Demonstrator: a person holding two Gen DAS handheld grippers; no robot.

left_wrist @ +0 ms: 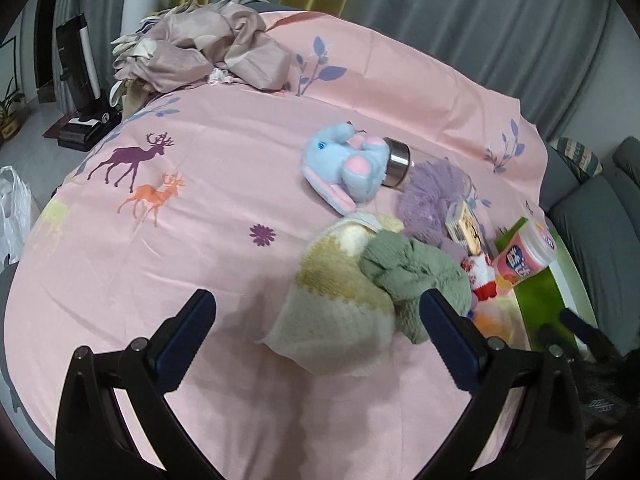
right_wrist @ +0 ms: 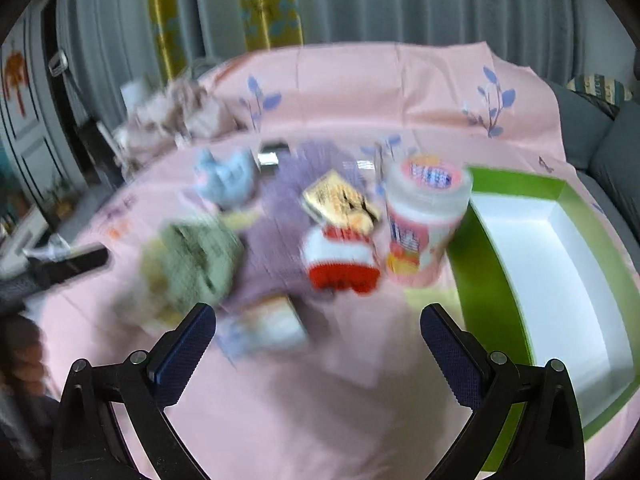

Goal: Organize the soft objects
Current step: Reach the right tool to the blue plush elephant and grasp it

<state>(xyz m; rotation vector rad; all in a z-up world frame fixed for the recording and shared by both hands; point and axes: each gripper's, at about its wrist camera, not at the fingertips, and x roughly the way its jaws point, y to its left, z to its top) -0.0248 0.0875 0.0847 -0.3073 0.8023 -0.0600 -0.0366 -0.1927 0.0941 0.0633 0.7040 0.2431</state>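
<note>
Your left gripper (left_wrist: pixel 318 314) hangs with its jaws spread wide and empty over the pink sheet (left_wrist: pixel 192 248); the cream-and-yellow knit (left_wrist: pixel 336 300) and green knit (left_wrist: pixel 412 276) lie between and just ahead of them. Your right gripper (right_wrist: pixel 318 314) is equally wide and empty, with a blurred small packet (right_wrist: pixel 272 326) between its jaws. The green box (right_wrist: pixel 560 264) sits to their right.

Fuzzy plush rabbit (left_wrist: pixel 344 164), shiny metal cap (left_wrist: pixel 397 162) at its 3 o'clock, knitted wool cloth (left_wrist: pixel 336 300), smooth pink sheet (left_wrist: pixel 200 240).

Soft even light; right wrist view motion-blurred.
</note>
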